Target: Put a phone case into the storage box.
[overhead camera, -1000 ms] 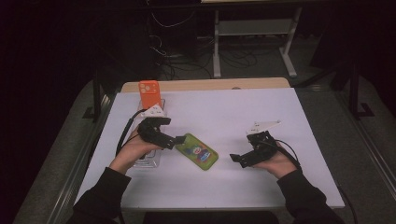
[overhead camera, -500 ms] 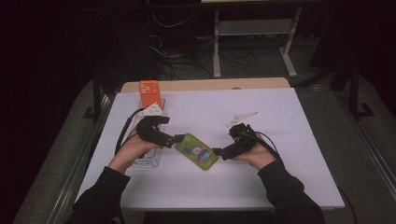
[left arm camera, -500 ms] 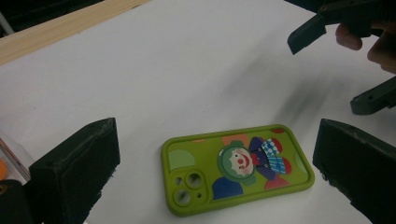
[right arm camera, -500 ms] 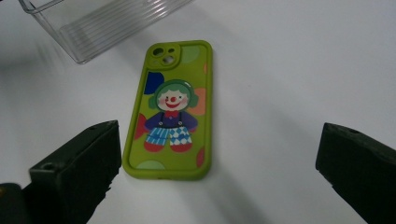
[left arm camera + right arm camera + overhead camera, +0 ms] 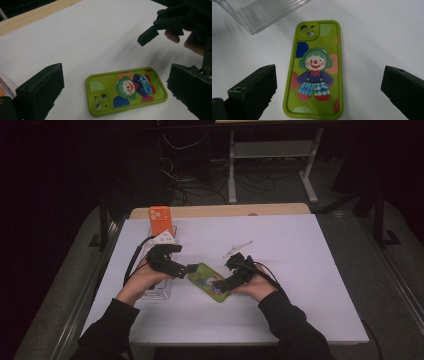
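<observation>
A lime-green phone case printed with a cartoon clown (image 5: 209, 283) lies flat, back up, on the white tabletop (image 5: 310, 265), a little below the middle of the high view. From the left of that view the left gripper (image 5: 192, 268) reaches toward the case's upper-left end, and from the right the right gripper (image 5: 216, 284) comes in at its lower-right end, so the case sits between the two.

In the left gripper view the two black jaws stand wide apart at the lower corners, gripping nothing, with the case (image 5: 126, 90) lying across the lower middle, camera cut-outs toward the left. The other gripper (image 5: 180, 22) hangs in the upper right of that view, just above the case's far end, and a fingertip of the hand holding it shows behind.

In the right gripper view its jaws are likewise spread wide and hold nothing; the case (image 5: 314, 68) lies lengthwise between them, camera cut-outs at the top, apart from both jaws. A clear ribbed plastic stand (image 5: 265, 12) occupies the upper left there.

In the high view an orange phone case (image 5: 161, 219) stands at the upper left of the tabletop, well apart from the green one.
</observation>
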The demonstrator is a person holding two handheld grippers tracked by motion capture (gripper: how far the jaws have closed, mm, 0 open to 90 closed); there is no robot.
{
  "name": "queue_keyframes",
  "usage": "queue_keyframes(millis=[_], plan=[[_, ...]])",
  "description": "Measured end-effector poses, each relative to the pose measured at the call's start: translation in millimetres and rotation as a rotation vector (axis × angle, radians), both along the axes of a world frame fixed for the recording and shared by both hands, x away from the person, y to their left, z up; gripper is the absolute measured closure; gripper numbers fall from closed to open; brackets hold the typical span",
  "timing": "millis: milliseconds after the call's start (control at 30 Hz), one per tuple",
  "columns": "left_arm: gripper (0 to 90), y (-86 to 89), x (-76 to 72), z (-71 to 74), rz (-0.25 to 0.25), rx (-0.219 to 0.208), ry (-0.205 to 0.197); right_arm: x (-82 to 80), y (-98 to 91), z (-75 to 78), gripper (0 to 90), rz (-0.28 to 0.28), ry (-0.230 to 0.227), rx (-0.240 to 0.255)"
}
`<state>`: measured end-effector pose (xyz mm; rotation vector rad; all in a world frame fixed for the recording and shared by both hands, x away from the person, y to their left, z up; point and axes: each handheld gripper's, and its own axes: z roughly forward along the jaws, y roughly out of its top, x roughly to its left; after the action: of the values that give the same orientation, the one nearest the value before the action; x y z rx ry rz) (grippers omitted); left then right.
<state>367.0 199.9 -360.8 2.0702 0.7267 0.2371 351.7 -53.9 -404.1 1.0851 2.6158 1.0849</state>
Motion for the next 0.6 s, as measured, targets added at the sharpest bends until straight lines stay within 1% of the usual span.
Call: queue_keyframes(millis=[67,100,200,300,467,500,600], plan=[[0.0,-0.5,-0.2,0.1,0.001,-0.005,-0.001,-0.8,5.9,-2.7,0.0,0.003,0.006,-0.012],[0.0,-0.2,0.0,0.2,-0.003,0.002,-0.005,-1.0,7.7,-4.0,0.0,0.003,0.005,-0.019],[0.0,-0.7,-0.2,0.3,-0.005,0.005,-0.004,-0.9,13.7,-9.2,0.0,0.004,0.002,-0.039],[0.0,-1.2,-0.6,0.4,-0.004,0.001,-0.003,-1.8,19.0,-14.5,0.6,-0.005,0.014,-0.061],[0.0,-0.7,-0.6,0.8,-0.004,0.001,-0.004,-2.6,26.3,-25.0,0.9,-0.005,0.012,-0.092],[0.0,-0.6,-0.7,1.0,-0.003,0.001,-0.003,-2.9,27.6,-26.3,1.0,-0.007,0.02,-0.099],[0.0,-0.6,-0.8,1.3,-0.005,0.0,-0.005,-3.7,31.1,-31.5,2.0,0.001,0.006,-0.121]])
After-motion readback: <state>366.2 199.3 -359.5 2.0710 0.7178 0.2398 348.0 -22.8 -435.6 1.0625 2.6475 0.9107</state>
